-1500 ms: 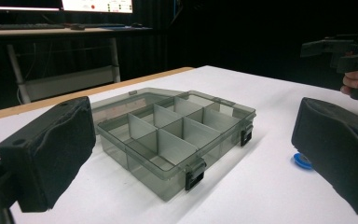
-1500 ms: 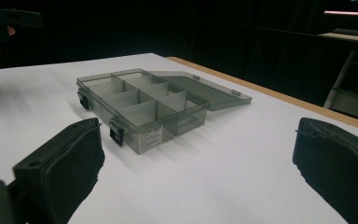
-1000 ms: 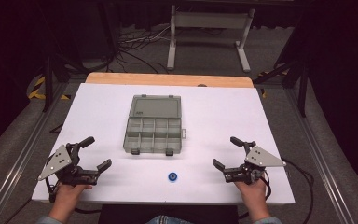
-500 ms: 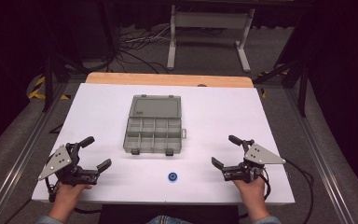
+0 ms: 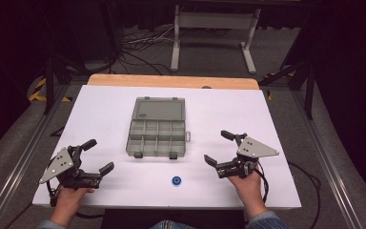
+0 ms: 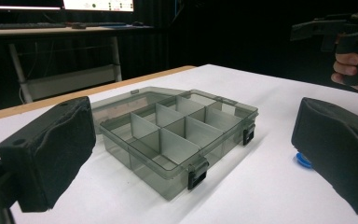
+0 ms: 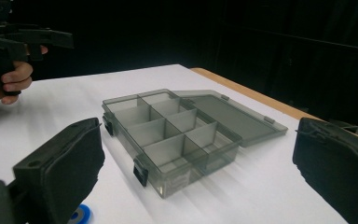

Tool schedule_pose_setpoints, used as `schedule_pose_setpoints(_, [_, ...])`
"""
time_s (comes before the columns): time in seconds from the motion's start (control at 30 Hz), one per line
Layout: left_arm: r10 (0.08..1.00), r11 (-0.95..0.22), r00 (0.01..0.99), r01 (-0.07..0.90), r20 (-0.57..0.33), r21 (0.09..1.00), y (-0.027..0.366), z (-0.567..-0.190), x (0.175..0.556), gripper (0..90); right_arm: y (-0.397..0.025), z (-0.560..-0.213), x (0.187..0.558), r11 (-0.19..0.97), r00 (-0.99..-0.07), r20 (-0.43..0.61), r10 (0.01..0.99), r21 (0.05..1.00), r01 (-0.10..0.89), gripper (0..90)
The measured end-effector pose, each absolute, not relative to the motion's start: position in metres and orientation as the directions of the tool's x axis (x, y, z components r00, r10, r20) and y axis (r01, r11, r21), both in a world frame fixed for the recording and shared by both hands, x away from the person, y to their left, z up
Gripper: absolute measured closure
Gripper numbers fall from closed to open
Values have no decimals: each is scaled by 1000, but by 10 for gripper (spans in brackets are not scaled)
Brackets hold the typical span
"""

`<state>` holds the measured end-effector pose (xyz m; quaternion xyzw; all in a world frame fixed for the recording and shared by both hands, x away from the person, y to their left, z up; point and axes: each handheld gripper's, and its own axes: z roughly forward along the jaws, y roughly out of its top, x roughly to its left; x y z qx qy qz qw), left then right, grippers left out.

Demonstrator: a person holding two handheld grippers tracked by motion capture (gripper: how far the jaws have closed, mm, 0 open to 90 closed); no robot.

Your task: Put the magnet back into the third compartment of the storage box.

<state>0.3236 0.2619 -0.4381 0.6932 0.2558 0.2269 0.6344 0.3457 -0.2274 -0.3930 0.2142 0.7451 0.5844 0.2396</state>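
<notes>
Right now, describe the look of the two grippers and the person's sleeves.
Both the left gripper and the right gripper are black, each with two jaws faced in thick black foam pads. A grey three-cornered plate with small dark holes tops each. A black cable trails from the right one. Blue denim-like cuffs show at the wrists.

Light falls from above onto the white-topped desk, which reads bright and even, while the floor and room around it sink into near black. The translucent grey plastic compartment box casts only a faint, soft shadow at its near edge. In both gripper views the black padded fingers are large, soft and out of focus, the box is fairly sharp, and the background is dark and grainy. A bright screen glares at the top of the left gripper view.
</notes>
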Motion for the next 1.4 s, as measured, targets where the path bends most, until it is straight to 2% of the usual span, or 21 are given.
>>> schedule_pose_setpoints(0.23, [641,-64,768,66,-9,996,262,-439,324,4,-208,-386,351,245,-826,-123,550,969,18,22])
schedule_pose_setpoints(0.47, [640,-64,768,68,-12,996,262,-439,324,4,-197,-382,358,259,-845,-99,525,965,48,10])
schedule_pose_setpoints(0.57, [640,-64,769,73,-15,995,263,-438,325,4,-195,-380,360,306,-851,-100,515,949,74,11])
schedule_pose_setpoints(0.77, [641,-61,767,75,-18,995,263,-438,324,4,-186,-367,364,447,-880,-107,463,885,128,62])
schedule_pose_setpoints(1.07, [643,-55,766,72,-20,996,263,-438,325,4,-163,-357,370,627,-912,-118,394,759,173,79])
schedule_pose_setpoints(1.4, [642,-58,766,74,-20,996,263,-438,325,4,-144,-361,377,750,-931,-85,355,620,229,87])
